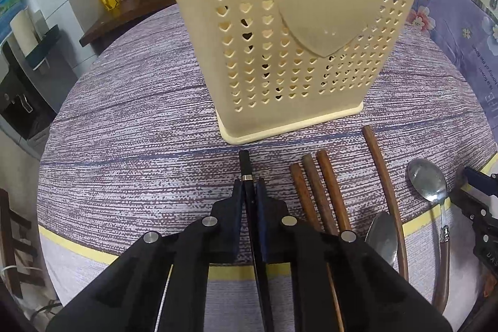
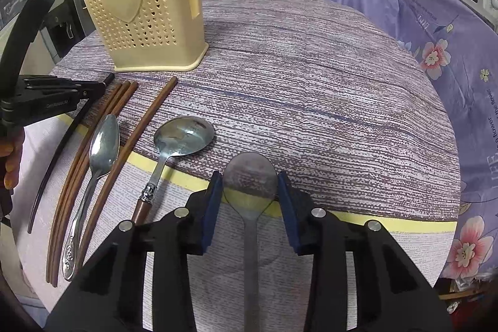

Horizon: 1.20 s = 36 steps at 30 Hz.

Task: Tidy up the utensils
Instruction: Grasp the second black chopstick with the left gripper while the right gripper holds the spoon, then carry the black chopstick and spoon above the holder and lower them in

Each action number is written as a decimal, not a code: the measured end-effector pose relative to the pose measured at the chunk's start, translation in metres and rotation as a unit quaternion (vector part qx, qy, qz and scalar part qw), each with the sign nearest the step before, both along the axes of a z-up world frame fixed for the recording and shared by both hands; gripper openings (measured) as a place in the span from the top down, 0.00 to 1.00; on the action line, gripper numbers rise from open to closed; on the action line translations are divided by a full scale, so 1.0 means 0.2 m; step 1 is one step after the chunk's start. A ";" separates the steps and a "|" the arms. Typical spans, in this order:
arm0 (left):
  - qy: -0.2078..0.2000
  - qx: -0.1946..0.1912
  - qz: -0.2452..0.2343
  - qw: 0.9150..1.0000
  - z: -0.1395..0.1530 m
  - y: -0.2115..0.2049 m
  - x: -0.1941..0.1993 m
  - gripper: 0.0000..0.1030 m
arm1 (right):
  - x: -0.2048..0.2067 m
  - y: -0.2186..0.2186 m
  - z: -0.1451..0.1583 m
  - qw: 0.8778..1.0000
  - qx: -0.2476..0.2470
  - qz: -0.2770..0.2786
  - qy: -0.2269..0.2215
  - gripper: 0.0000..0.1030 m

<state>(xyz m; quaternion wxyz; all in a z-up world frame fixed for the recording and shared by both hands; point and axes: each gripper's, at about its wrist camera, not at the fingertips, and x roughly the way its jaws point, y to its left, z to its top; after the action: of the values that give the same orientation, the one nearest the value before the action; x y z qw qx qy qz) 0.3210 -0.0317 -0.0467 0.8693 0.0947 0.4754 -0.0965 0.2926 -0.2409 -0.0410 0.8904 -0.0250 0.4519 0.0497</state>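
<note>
The left gripper (image 1: 249, 185) fingers are clamped on a black chopstick (image 1: 245, 164), whose tip points at the cream holder (image 1: 292, 30); its rear is hidden beneath the gripper. The right gripper (image 2: 250, 176) fingers stand partly apart around a steel spoon (image 2: 250, 176), bowl forward, contact unclear. Brown chopsticks (image 2: 102, 126) and two other spoons (image 2: 183, 133) lie lengthwise near the tabletop (image 2: 311, 83) edge; open cloth is seen rightward.

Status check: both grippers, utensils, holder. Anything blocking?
Left gripper shut on black chopstick. Right gripper open, astride steel spoon, pads not touching. Cream holder upright, path clear.
</note>
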 end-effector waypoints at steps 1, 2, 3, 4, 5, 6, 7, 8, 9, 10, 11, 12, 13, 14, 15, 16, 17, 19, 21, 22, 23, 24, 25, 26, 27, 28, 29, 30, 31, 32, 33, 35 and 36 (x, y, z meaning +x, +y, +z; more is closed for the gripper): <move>-0.001 -0.001 0.001 1.000 0.00 0.00 0.00 0.91 | 0.00 0.00 0.00 1.000 0.001 0.000 -0.001 0.64; -0.002 -0.001 0.001 1.000 0.00 0.00 0.00 0.91 | 0.00 0.00 0.00 1.000 0.001 -0.001 -0.002 0.64; -0.002 -0.003 0.003 1.000 0.00 0.00 0.00 0.91 | 0.00 0.00 0.00 1.000 0.001 -0.001 -0.003 0.64; -0.001 -0.004 0.004 1.000 0.00 0.00 0.00 0.91 | 0.00 0.00 0.00 1.000 0.002 -0.001 -0.003 0.64; -0.001 -0.006 0.005 1.000 0.00 0.00 0.00 0.91 | -0.01 0.00 0.00 1.000 0.004 -0.002 -0.003 0.64; -0.001 -0.008 0.007 1.000 0.00 0.00 0.00 0.91 | 0.00 0.00 0.00 1.000 0.007 -0.003 -0.003 0.64; -0.002 -0.010 0.008 1.000 0.00 0.01 0.01 0.91 | 0.00 0.00 0.00 1.000 0.010 -0.003 -0.004 0.64; -0.003 -0.012 0.011 1.000 0.00 0.01 0.01 0.91 | 0.00 -0.01 0.00 1.000 0.014 -0.003 -0.005 0.64; -0.005 -0.015 0.013 1.000 0.01 0.02 0.01 0.91 | -0.01 -0.01 0.01 1.000 0.018 -0.004 -0.006 0.64; -0.009 -0.019 0.015 1.000 0.01 0.02 0.01 0.91 | -0.01 -0.02 0.02 1.000 0.023 -0.004 -0.009 0.64; -0.012 -0.024 0.016 1.000 0.02 0.03 0.00 0.91 | -0.02 -0.03 0.03 0.999 0.031 -0.002 -0.014 0.64; -0.016 -0.031 0.018 0.999 0.04 0.04 -0.02 0.91 | -0.02 -0.04 0.05 0.999 0.038 -0.001 -0.017 0.64; -0.021 -0.039 0.018 0.999 0.06 0.05 -0.03 0.91 | -0.03 -0.04 0.07 0.999 0.044 -0.002 -0.022 0.64; -0.026 -0.046 0.018 0.998 0.09 0.06 -0.04 0.91 | -0.03 -0.05 0.09 0.998 0.050 -0.001 -0.027 0.64; -0.036 -0.054 0.019 0.998 0.12 0.07 -0.06 0.91 | -0.04 -0.06 0.11 0.998 0.062 -0.001 -0.033 0.64; -0.045 -0.061 0.020 0.997 0.16 0.07 -0.08 0.91 | -0.04 -0.07 0.14 0.997 0.074 0.001 -0.037 0.64; -0.055 -0.070 0.020 0.996 0.20 0.08 -0.11 0.91 | -0.04 -0.09 0.17 0.995 0.091 0.004 -0.044 0.64; -0.079 -0.089 0.019 0.993 0.29 0.11 -0.16 0.91 | -0.06 -0.12 0.24 0.992 0.113 0.006 -0.063 0.64; -0.103 -0.108 0.019 0.989 0.39 0.15 -0.23 0.92 | -0.09 -0.14 0.34 0.988 0.126 0.006 -0.087 0.64; -0.115 -0.115 0.018 0.987 0.44 0.16 -0.26 0.92 | -0.11 -0.16 0.39 0.986 0.137 0.007 -0.099 0.64; -0.127 -0.119 0.017 0.985 0.49 0.18 -0.29 0.92 | -0.12 -0.17 0.43 0.984 0.143 0.008 -0.107 0.64; -0.140 -0.122 0.016 0.982 0.53 0.20 -0.32 0.92 | -0.13 -0.18 0.46 0.983 0.146 0.009 -0.112 0.64; -0.151 -0.124 0.016 0.981 0.57 0.21 -0.34 0.92 | -0.13 -0.19 0.49 0.982 0.149 0.009 -0.118 0.64; -0.159 -0.125 0.014 0.979 0.60 0.22 -0.36 0.92 | -0.14 -0.19 0.51 0.981 0.151 0.008 -0.122 0.64; -0.168 -0.128 0.012 0.977 0.64 0.23 -0.38 0.92 | -0.14 -0.20 0.53 0.980 0.152 0.007 -0.128 0.64; -0.174 -0.129 0.012 0.976 0.66 0.24 -0.39 0.92 | -0.15 -0.20 0.55 0.980 0.151 0.008 -0.131 0.64; -0.181 -0.130 0.012 0.975 0.68 0.24 -0.41 0.92 | -0.15 -0.19 0.56 0.980 0.149 0.009 -0.133 0.64; -0.188 -0.133 0.014 0.973 0.70 0.25 -0.43 0.92 | -0.16 -0.19 0.57 0.980 0.148 0.009 -0.136 0.64; -0.192 -0.136 0.015 0.972 0.71 0.26 -0.44 0.92 | -0.16 -0.18 0.58 0.979 0.148 0.008 -0.138 0.64; -0.196 -0.140 0.018 0.970 0.72 0.27 -0.44 0.92 | -0.16 -0.18 0.58 0.979 0.148 0.009 -0.138 0.64; -0.198 -0.143 0.020 0.970 0.73 0.28 -0.45 0.92 | -0.17 -0.18 0.58 0.979 0.148 0.010 -0.137 0.64; -0.201 -0.146 0.025 0.968 0.73 0.30 -0.45 0.92 | -0.16 -0.18 0.58 0.980 0.146 0.010 -0.136 0.64; -0.201 -0.148 0.026 0.968 0.72 0.30 -0.45 0.92 | -0.16 -0.17 0.58 0.980 0.145 0.010 -0.137 0.64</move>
<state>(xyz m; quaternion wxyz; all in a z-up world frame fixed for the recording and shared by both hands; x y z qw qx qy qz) 0.2316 0.0288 0.0976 0.9537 -0.0303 0.2732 -0.1218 0.2599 -0.2752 0.0744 0.9373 0.0931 0.3137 0.1201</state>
